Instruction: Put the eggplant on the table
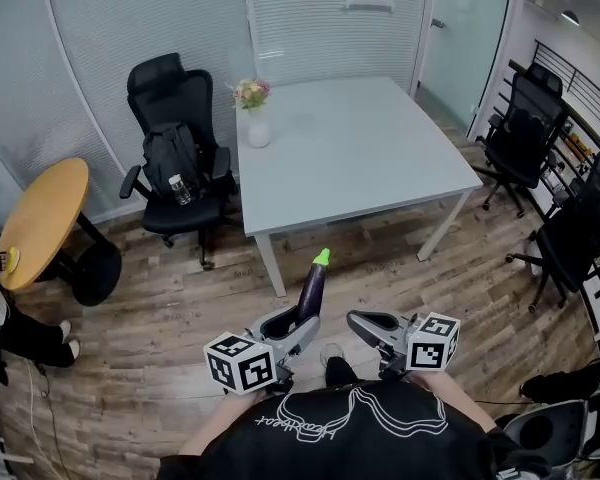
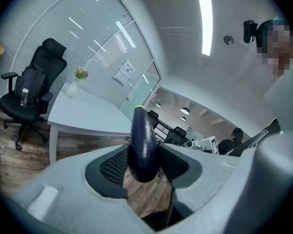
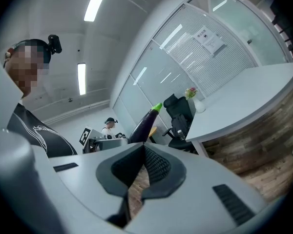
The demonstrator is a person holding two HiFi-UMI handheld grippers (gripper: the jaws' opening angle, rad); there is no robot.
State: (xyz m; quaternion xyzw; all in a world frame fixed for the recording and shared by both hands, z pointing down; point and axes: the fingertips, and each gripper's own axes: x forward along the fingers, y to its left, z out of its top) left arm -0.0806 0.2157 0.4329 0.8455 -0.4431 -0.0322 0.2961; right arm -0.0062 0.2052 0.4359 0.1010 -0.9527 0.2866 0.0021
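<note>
While the eggplant stands upright at lower centre, clamped between the left gripper's fingers, the right gripper's fingers sit closed and empty, below the worktop.

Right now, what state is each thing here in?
eggplant: held in the air, green tip up, not yet on the table.
left gripper: shut on the eggplant.
right gripper: shut, empty.
table: standing, a vase at one corner.
vase: upright, flowers in it.
backpack: upright on a chair.
</note>
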